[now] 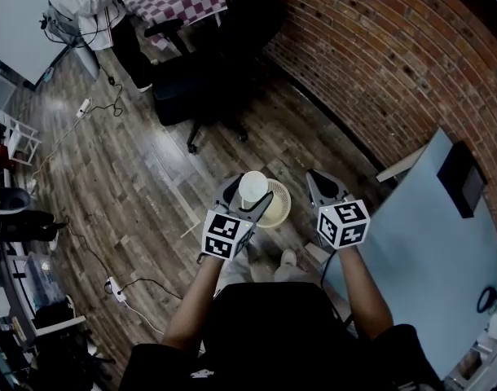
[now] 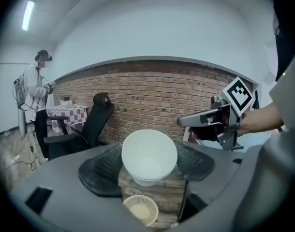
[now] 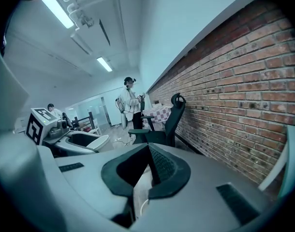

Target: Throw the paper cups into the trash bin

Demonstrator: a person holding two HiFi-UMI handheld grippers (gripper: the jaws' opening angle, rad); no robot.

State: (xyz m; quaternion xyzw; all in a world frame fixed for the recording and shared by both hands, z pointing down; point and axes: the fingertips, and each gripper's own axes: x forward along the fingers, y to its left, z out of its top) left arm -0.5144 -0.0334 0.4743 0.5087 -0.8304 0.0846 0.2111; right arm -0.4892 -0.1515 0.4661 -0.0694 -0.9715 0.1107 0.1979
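The paper cup (image 2: 148, 156) is clamped between the jaws of the left gripper (image 1: 248, 192), whose pads press on its sides. Its open mouth tilts back toward the person and its base points forward and down, so its long axis runs roughly along the gripper.

The cream mesh trash bin (image 2: 140, 210) stands on the floor below the cup. In the head view the cup overlaps the bin's left rim (image 1: 283, 200), so the drop probably calls for only a small shift over the opening before the jaws part.

The right gripper (image 3: 148, 151) is beside the left, with its jaws together on nothing, and is no nearer the bin.

Around them are a wood plank floor (image 1: 134, 177), a brick wall (image 1: 354, 55), a black office chair (image 1: 208, 88) and a pale blue table (image 1: 444, 243) at the right.
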